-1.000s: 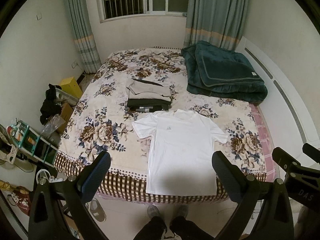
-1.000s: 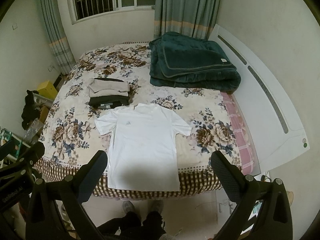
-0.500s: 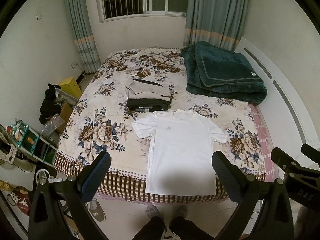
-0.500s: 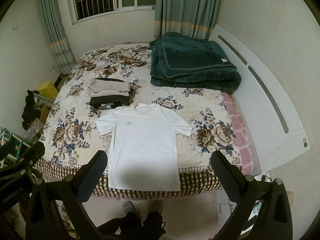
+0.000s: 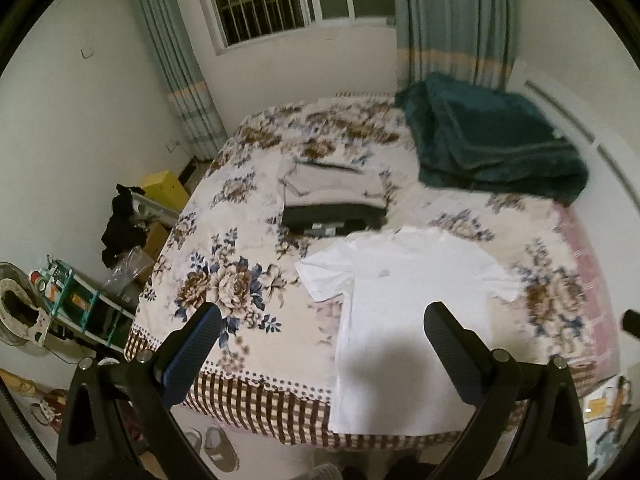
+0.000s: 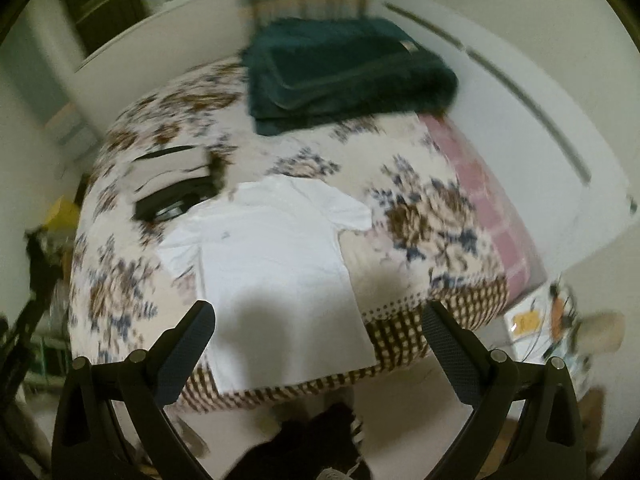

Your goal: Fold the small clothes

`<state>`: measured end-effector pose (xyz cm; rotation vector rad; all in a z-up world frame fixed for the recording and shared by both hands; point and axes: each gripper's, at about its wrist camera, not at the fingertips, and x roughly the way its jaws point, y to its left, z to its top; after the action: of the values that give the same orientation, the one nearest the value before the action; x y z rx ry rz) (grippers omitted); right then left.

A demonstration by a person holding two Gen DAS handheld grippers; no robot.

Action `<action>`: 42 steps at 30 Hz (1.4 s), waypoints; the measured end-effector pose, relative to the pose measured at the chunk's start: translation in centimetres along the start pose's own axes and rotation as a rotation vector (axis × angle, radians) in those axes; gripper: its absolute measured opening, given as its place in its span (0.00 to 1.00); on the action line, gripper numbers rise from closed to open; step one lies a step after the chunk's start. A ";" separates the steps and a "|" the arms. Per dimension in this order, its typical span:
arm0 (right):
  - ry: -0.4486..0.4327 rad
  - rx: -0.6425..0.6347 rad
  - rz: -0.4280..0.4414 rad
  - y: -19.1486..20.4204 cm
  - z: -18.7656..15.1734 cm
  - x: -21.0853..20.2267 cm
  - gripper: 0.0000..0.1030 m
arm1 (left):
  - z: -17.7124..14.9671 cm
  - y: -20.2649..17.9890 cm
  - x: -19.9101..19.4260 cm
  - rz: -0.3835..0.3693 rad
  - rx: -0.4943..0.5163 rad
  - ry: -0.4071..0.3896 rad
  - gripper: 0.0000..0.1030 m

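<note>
Both grippers have advanced toward the bed since the earlier frames, so the bed now fills more of each view, and the right wrist view has swung and tilted, with heavy motion blur.

Left gripper (image 5: 322, 326): jaws spread wide, nothing held, above the bed's near edge. Its right finger overlaps the lower right part of the white T-shirt (image 5: 404, 320) in the view; its left finger sits over the floral bedspread (image 5: 224, 264). Whether either finger touches fabric cannot be told.

Right gripper (image 6: 318, 326): jaws also spread wide and empty. Its left finger lies over the shirt's lower left area, its right finger over the checked border at the bed's near right corner.

White T-shirt (image 6: 276, 264): laid flat, unfolded, both short sleeves out, collar pointing away from the person. Its hem hangs just over the near edge of the bed.

Clearances:
- Beyond the collar, close to the left shoulder, a stack of folded clothes (image 5: 332, 200) sits, beige on top of dark.
- A folded dark green blanket (image 5: 492, 148) occupies the far right corner, well apart from the shirt.
- Bare bedspread lies to the left and right of the shirt.
- A white headboard (image 6: 520, 92) runs along the bed's right side.
- Clutter stands on the floor at the left.
</note>
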<state>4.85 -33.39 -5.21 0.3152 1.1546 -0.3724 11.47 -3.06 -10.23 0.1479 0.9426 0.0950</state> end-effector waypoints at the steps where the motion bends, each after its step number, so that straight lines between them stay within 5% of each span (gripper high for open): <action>1: 0.017 0.037 0.012 -1.4 0.4 2.5 1.00 | -0.3 -0.2 1.6 0.005 0.004 0.019 1.00; 13: 0.275 0.416 0.154 -19.8 11.5 41.5 1.00 | -3.3 -7.4 23.5 0.175 -0.059 0.258 1.00; 18: 0.410 0.509 0.241 -23.5 15.5 57.8 1.00 | -5.8 -11.1 34.6 0.186 -0.098 0.394 1.00; 23: 0.561 0.589 0.346 -24.5 16.5 69.4 0.92 | -7.6 -14.7 41.7 0.188 -0.121 0.484 1.00; 29: 0.572 0.579 0.440 -21.7 17.3 72.7 0.86 | -8.0 -19.0 44.9 0.154 -0.081 0.523 1.00; 31: 0.592 0.533 0.459 -20.3 17.6 73.0 0.41 | -7.7 -19.8 45.1 0.148 -0.068 0.523 1.00; 33: 0.584 0.478 0.464 -19.0 18.3 73.6 0.14 | -7.3 -20.4 45.2 0.148 -0.060 0.517 1.00; 40: 0.277 0.206 0.389 -14.7 23.0 70.2 0.10 | -5.8 -20.7 45.2 0.147 -0.081 0.474 1.00; 42: 0.308 0.114 0.264 -11.8 23.0 70.0 0.18 | -5.8 -20.8 45.3 0.147 -0.078 0.471 1.00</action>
<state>43.47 -62.43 -62.14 0.6342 1.3750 -0.1594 33.65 -16.43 -53.23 0.1251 1.3948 0.3120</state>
